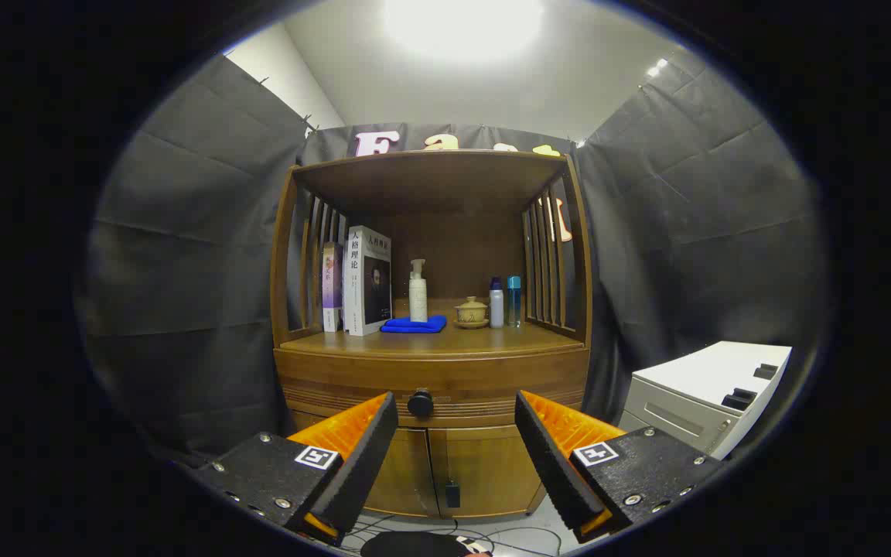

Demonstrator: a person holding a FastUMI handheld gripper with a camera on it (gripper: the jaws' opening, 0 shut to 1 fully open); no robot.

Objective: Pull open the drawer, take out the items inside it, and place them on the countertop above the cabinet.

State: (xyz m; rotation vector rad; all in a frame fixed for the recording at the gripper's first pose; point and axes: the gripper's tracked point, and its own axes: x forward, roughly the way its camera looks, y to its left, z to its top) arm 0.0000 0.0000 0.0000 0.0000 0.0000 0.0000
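Cabinet (pixel 430 363): wooden, straight ahead, well beyond the fingers.
Countertop (pixel 492 340): carried books, blue cloth, pump bottle, lidded cup.
Drawer (pixel 337 381): shut, below countertop.
Gripper (pixel 456 408): spread wide, held nothing.
Knob (pixel 420 402): black, centred between fingertips, farther off.

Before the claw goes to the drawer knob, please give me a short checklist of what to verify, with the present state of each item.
1. Claw open wide enough for the knob: ok, its fingers stand well apart.
2. Claw holds nothing: ok.
3. Drawer knob in sight and free of obstruction: ok, it shows just beyond the fingers, nearer the left one.
4. Drawer closed, so the pull is needed: ok, its front sits flush.
5. Bare room on the countertop: ok, the front strip is bare; books, blue cloth, pump bottle, lidded cup and two small bottles stand further back.
6. Items inside the drawer: cannot tell.
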